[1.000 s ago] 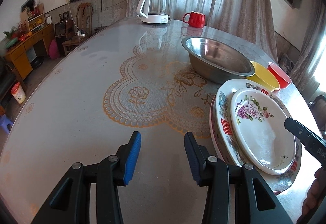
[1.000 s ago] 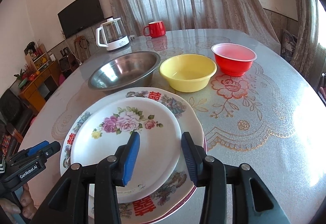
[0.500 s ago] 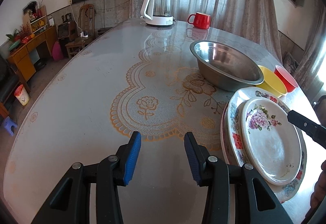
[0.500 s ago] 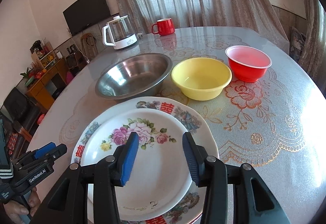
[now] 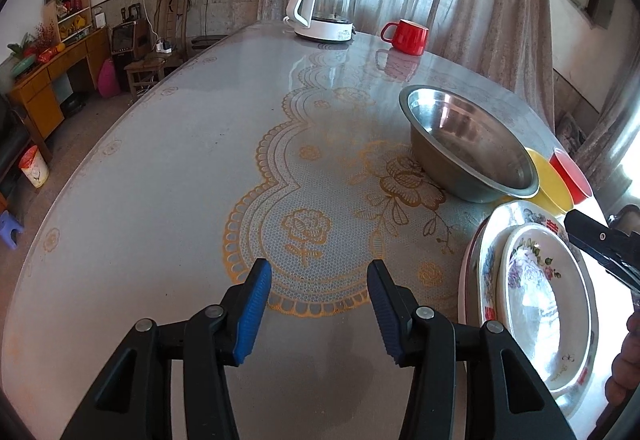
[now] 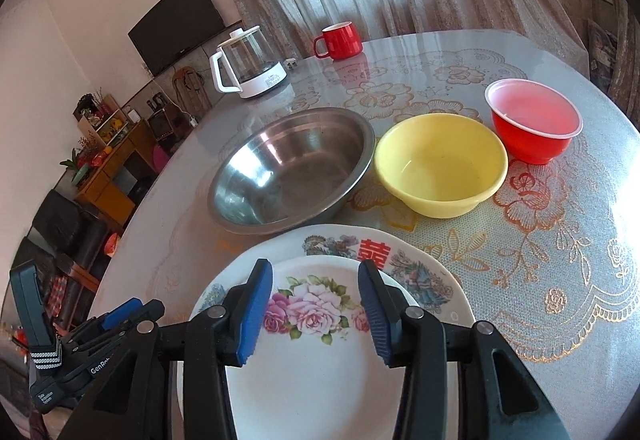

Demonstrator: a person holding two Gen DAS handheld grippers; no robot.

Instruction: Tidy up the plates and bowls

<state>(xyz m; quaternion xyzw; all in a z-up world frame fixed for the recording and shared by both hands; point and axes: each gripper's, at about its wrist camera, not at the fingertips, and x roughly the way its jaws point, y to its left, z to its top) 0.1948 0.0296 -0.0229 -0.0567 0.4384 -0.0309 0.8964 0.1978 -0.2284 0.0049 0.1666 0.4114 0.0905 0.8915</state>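
Two plates: small floral plate (image 6: 320, 352) sat stacked on big plate (image 6: 424, 276), near table edge.
Bowls: steel (image 6: 292, 168), yellow (image 6: 440, 168), red (image 6: 534, 124) unstacked, just beyond.
Left gripper (image 5: 316, 300): jaws just widened, empty.
Right gripper (image 6: 314, 306): apart, empty, above the plates.
Risk: steel bowl's glossy rim likely slips; a nudge could push the plates off.
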